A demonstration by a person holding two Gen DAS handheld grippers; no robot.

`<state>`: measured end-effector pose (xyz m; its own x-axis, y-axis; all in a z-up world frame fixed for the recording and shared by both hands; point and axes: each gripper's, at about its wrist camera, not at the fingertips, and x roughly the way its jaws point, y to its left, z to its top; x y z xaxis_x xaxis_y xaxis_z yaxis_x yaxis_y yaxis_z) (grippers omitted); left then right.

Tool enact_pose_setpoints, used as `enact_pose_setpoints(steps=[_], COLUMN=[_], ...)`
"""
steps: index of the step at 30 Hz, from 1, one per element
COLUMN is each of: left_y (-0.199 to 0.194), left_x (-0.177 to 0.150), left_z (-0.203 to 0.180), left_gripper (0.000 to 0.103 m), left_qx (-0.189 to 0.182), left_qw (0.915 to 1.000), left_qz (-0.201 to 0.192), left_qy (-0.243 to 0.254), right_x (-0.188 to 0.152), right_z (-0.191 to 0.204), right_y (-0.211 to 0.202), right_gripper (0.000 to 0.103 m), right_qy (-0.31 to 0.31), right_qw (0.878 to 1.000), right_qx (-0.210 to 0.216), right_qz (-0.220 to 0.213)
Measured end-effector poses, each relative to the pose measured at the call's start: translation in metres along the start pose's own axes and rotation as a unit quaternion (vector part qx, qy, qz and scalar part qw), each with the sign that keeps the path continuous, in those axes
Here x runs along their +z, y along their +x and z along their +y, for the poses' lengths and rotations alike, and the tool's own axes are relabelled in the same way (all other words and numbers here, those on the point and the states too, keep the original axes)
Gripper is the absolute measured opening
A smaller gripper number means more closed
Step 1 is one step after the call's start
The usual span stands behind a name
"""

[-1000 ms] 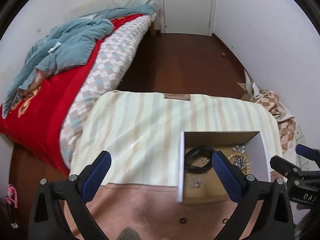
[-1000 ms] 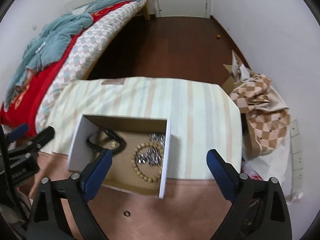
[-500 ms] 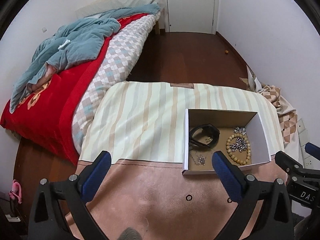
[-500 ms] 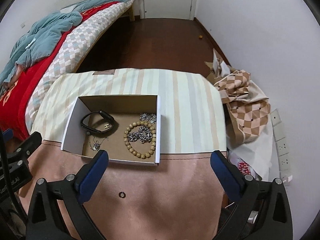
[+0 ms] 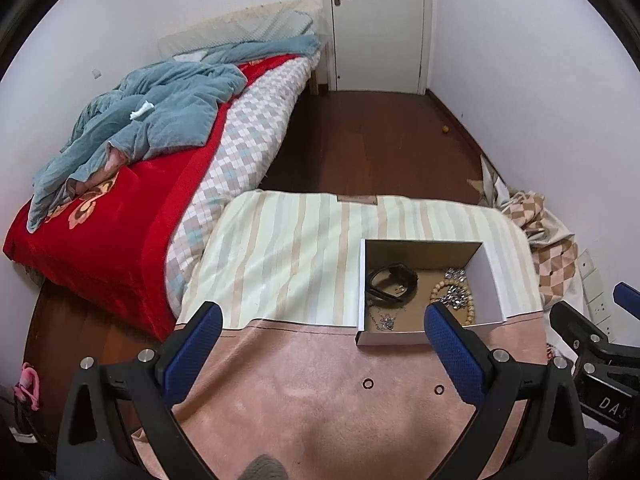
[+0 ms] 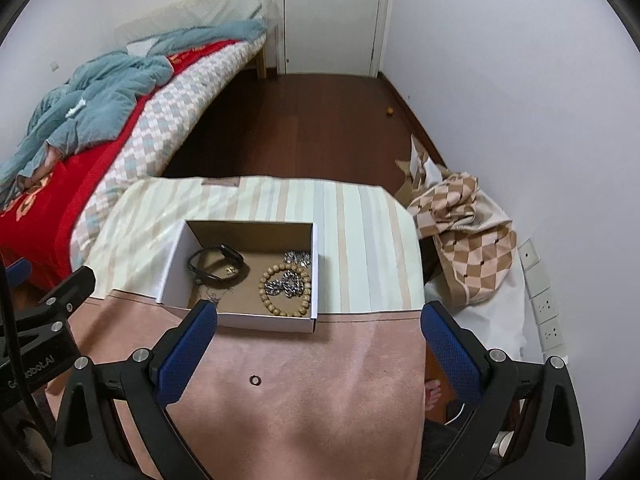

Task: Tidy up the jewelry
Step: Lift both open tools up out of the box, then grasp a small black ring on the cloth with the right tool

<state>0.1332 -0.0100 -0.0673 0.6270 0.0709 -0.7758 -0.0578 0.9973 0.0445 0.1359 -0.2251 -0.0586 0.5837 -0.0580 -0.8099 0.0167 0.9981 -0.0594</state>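
The thin chain (image 5: 383, 319) in the box (image 6: 280, 322) is hard to make out; the right blue finger partly hides it in the right view. Left view shows 2 rings (image 5: 367, 383) on the bench (image 5: 320, 400), right view only 1. Box w/ bead bracelet (image 6: 285, 290) sits ahead of both grippers (image 5: 322, 354) (image 6: 318, 350); fingers wide open, empty. Bed (image 5: 120, 220) beyond to the left.

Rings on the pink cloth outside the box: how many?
2. One small dark ring lies near the cloth's middle, the other ring right of it by the left gripper's right finger. The right wrist view shows one.
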Motion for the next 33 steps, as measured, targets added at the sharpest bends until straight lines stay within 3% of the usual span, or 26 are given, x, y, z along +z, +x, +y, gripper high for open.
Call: enact_pose_setpoints(steps=[7, 11, 16, 18, 20, 26, 33], left_y=[-0.022, -0.005, 0.045, 0.071, 0.088, 0.122, 0.138], left_x=[-0.011, -0.036, -0.079, -0.096, -0.106, -0.125, -0.137], left_z=[0.01, 0.015, 0.017, 0.02, 0.023, 0.033, 0.035], left_gripper=[0.103, 0.103, 0.103, 0.103, 0.103, 0.103, 0.103], left_qx=[-0.005, 0.02, 0.06, 0.071, 0.077, 0.08, 0.072], left_qw=[0.9998, 0.9997, 0.9972, 0.9945, 0.992, 0.9868, 0.9843], left_qz=[-0.01, 0.007, 0.043, 0.077, 0.1, 0.141, 0.161], left_qy=[-0.015, -0.014, 0.003, 0.006, 0.008, 0.003, -0.001], right_x=[-0.015, -0.047, -0.092, -0.106, -0.118, -0.137, -0.14], right_z=[0.006, 0.013, 0.022, 0.025, 0.03, 0.043, 0.054], right_y=[-0.024, 0.005, 0.055, 0.075, 0.094, 0.128, 0.141], right_gripper=[0.103, 0.103, 0.1, 0.08, 0.07, 0.055, 0.034], right_qy=[0.005, 0.006, 0.017, 0.017, 0.017, 0.012, -0.012], right_qw=[1.0, 0.999, 0.997, 0.995, 0.992, 0.99, 0.993], right_qx=[0.023, 0.041, 0.064, 0.079, 0.098, 0.113, 0.099], right_qz=[-0.013, 0.02, 0.048, 0.064, 0.079, 0.088, 0.058])
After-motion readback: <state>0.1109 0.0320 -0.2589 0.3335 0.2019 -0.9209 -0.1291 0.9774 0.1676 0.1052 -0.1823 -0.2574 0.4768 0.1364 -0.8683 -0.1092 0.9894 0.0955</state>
